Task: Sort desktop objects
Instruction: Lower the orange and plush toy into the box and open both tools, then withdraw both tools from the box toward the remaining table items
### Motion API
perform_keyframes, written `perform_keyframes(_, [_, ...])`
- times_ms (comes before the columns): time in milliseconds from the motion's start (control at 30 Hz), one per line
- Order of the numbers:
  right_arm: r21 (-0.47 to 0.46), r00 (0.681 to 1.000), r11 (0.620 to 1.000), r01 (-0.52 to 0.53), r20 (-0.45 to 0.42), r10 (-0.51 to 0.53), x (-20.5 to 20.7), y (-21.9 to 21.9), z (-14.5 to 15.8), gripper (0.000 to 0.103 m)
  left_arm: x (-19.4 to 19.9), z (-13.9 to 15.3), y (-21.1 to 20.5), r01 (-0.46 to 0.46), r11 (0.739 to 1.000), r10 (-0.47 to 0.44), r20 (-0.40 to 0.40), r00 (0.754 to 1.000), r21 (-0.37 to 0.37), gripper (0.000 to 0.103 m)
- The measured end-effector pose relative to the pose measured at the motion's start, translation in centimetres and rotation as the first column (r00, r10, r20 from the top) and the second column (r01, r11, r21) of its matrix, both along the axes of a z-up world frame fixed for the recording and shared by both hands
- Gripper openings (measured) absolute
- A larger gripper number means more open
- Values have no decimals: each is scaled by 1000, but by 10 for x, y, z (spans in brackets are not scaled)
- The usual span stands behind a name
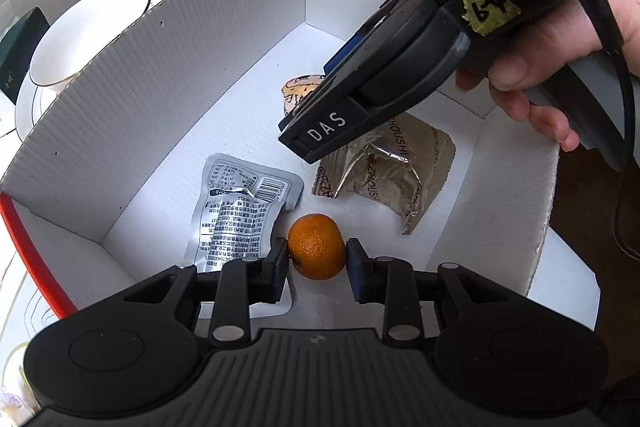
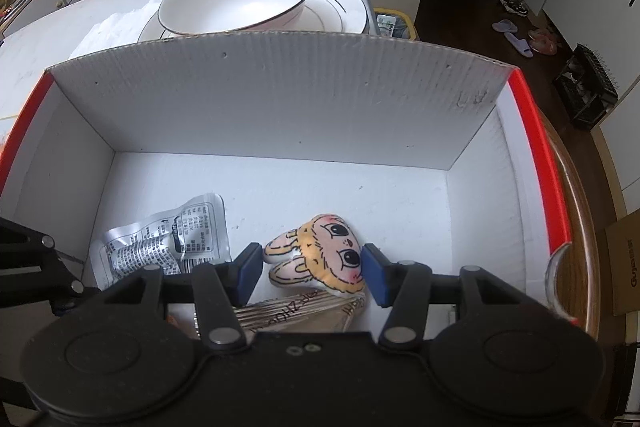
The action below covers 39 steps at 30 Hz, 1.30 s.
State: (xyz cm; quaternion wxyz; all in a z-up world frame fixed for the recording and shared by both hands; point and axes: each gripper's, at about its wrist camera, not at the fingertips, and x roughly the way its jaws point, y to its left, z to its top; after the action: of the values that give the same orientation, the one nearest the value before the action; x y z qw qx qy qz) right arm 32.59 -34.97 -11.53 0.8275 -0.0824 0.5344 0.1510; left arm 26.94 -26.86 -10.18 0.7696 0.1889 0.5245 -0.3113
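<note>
The left gripper point(image 1: 317, 259) pinched a small orange mandarin point(image 1: 317, 246) and the right gripper point(image 2: 312, 269) clamped a flat cartoon-rabbit plush point(image 2: 320, 253), both low over the floor of the white corrugated cardboard box point(image 2: 280, 99), apparently for dropping them there.

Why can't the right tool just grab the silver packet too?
Probably not now: the right tool is already closed around the bunny toy. The silver packet lies off to its left, uncovered, in the box.
</note>
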Motion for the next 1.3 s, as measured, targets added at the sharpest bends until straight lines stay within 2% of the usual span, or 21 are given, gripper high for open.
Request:
perform_keyframes(167, [11,1000,1000,4,1,-4,-2,-2,2,58,5,-1,0,-7,1000,7,-35,999,2,30])
perform_keyframes(300, [30,1000,1000,1,17,-2,-4,-4,11,63,5,2,2,-12,1000,12,-32,999,-6,30])
perform_keyframes(467, [54,1000,999,4,28,-5,-13,-8,23,64,2,5,11,-26,999,25,-25,999,-37,30])
perform_keyframes(733, [142,997,990,-19,80,8,-35,-17,58,64,-13,33,31,-71,987,78,47,996,-141,30])
perform_keyframes(1000, [237,982,969,-72,188,27,-74,-25,100,64,-50,61,49,-126,961,166,150,975,-244,30])
perform_keyframes(1300, [264,967,960,-94,255,24,-108,-9,115,65,-83,77,84,-181,946,245,228,942,-269,30])
